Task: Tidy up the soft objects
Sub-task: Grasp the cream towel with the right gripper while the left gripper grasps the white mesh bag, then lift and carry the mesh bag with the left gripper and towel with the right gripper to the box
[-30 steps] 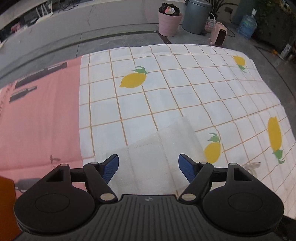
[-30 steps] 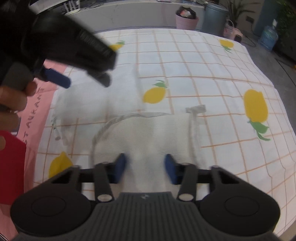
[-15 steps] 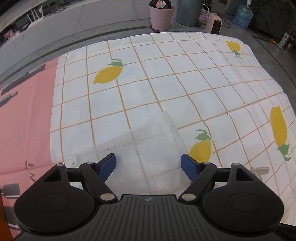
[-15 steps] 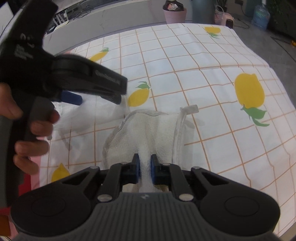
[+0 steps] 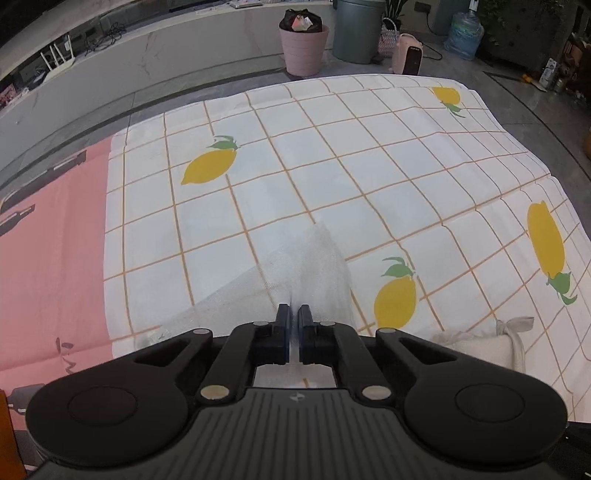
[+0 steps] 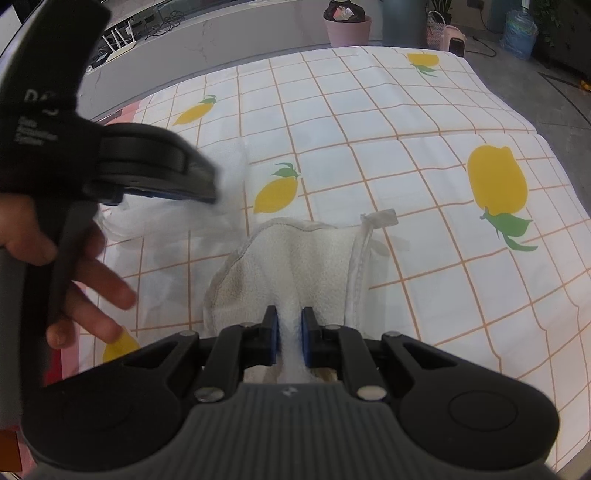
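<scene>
Towel (image 6: 303,258), white terry, lies bunched on the lemon-print sheet (image 6: 406,166); the right claw (image 6: 289,338) is clamped on its near fold. Beside it, the left claw (image 5: 294,332) pinches a sheer gauze cloth (image 5: 310,269). Both look light, limp and likely to sag, so hemmed edges make better holds. Beyond, a pink bin (image 5: 303,48) holds a tied bag.

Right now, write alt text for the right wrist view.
The right gripper is shut on a bunched white towel lying on a lemon-print cloth. At left, a hand holds the left gripper, blurred, clamped on a thin gauzy cloth. Beyond the table stand a pink bin and a water jug.
</scene>
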The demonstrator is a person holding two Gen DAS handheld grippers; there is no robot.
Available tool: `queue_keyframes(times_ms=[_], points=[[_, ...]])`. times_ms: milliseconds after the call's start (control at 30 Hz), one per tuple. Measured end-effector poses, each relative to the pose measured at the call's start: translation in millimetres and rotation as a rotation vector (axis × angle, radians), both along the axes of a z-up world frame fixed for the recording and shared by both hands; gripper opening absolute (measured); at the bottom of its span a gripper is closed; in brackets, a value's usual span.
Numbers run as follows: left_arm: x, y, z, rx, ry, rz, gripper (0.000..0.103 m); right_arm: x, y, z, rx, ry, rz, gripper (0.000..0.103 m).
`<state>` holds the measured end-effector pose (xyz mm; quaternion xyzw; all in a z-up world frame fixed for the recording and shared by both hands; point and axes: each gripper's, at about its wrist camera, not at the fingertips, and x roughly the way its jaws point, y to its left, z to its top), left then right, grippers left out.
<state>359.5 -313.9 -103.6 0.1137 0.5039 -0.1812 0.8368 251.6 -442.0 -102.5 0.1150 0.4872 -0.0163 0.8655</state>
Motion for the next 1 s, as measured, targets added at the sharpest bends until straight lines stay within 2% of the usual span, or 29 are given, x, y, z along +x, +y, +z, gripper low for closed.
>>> queue_keyframes(times_ms=[133,267,467,600,800,900,1000], points=[[-7.0,1.5,1.9,0.009,-0.025,-0.03,0.001,-0.7,1.0,0.0,-0.005,-0.002,0.001,0.011],[-14.0,4.5,14.8,-0.029,-0.041,-0.016,0.0,-0.6,-1.0,0.0,0.008,-0.003,-0.004,0.011],[-21.5,15.6,45.0,-0.063,-0.05,0.016,0.0,-3.8,-4.3,0.9,0.019,-0.017,-0.029,0.01],[-35.7,23.7,72.8,-0.09,-0.071,0.003,0.0,-15.1,-16.9,9.1,0.093,-0.051,-0.073,0.009],[-61.7,51.5,127.8,-0.132,-0.111,-0.003,0.0,-50.3,-33.4,46.2,0.217,-0.174,-0.159,0.008],[-80.0,78.6,163.5,-0.154,-0.17,-0.025,0.001,-72.4,-22.2,83.9,0.224,-0.27,-0.108,0.008],[-101.8,112.6,199.9,-0.139,-0.251,-0.054,0.001,-93.7,-8.4,123.6,0.233,-0.358,-0.07,0.008]])
